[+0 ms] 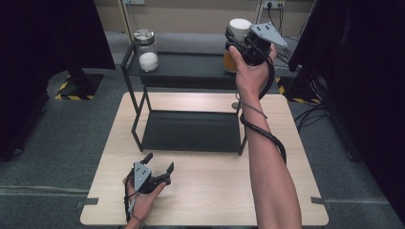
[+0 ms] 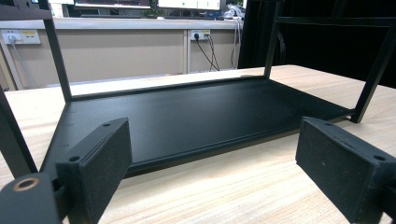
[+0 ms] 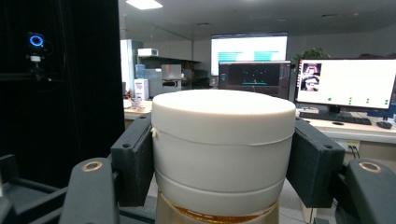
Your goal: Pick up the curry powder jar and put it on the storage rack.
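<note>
One jar with a white lid [image 3: 223,140] and amber contents, upright, long axis vertical, gripped at the lid by the right gripper [image 1: 239,40]; the jaws press the lid from both sides, seen plainly in the right gripper view. Location: held at the right end of the top shelf [image 1: 191,64] of a black two-tier rack [image 1: 136,114], at the far side of the bench [image 1: 210,191]; whether its base touches the shelf or hangs just above it cannot be told. Governing relation: the jar sits directly between the right jaws, the shelf top just beneath it, so the coming move is judged to be a short vertical one, set down or lift away, and it belongs to the right hand. One further jar with a metal lid [image 1: 145,50], holding something white, stands at the left end of the same shelf, well apart from the first. Lower shelf of the rack [image 2: 196,116]: one, bare. One left gripper [image 1: 157,167], resting low on the near bench, jaws spread wide with nothing between them, pointed at the lower shelf. Count: jars two, racks one, grippers two.
</note>
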### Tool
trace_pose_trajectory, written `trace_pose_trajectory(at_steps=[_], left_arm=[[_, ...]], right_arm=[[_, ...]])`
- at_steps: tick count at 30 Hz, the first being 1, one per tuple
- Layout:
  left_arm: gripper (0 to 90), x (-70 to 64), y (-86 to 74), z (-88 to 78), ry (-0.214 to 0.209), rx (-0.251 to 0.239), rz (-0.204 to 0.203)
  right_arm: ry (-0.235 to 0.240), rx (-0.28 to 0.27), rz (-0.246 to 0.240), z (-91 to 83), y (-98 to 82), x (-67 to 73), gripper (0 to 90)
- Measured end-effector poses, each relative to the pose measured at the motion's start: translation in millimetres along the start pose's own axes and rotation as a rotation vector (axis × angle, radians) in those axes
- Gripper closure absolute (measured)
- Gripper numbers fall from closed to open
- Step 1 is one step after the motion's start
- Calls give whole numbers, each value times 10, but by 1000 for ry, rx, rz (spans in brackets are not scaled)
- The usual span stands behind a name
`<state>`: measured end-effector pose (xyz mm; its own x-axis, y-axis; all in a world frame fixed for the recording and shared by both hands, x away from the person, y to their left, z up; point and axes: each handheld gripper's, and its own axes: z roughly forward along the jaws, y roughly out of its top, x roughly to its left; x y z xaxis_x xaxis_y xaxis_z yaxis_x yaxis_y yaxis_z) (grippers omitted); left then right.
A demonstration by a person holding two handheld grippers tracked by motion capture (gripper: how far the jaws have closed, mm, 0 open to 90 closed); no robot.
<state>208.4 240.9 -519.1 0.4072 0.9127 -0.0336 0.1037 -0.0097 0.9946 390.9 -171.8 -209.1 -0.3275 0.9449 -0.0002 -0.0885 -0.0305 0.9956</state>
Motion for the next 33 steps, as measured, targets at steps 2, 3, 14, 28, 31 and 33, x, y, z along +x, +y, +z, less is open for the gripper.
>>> trace_pose_trajectory(at_steps=[2,3,14,28,31,33], left_arm=[[101,0,-2,-1,0,-1,1],[101,0,-2,-1,0,-1,1],[102,0,1,2,-3,1,4],[104,-5,-3,-1,-2,-2,7],[104,-2,-2,-1,-2,-1,6],[103,-5,-1,1,-2,-1,7]], right_arm=[[-4,0,-2,23,-3,-5,337],[-6,2,-4,31,-1,-7,337],[-13,15,-5,132,-9,-79,337],[-7,13,-7,102,-63,-76,271],[-2,14,6,54,-47,-81,172],[5,23,6,14,-34,-101,131]])
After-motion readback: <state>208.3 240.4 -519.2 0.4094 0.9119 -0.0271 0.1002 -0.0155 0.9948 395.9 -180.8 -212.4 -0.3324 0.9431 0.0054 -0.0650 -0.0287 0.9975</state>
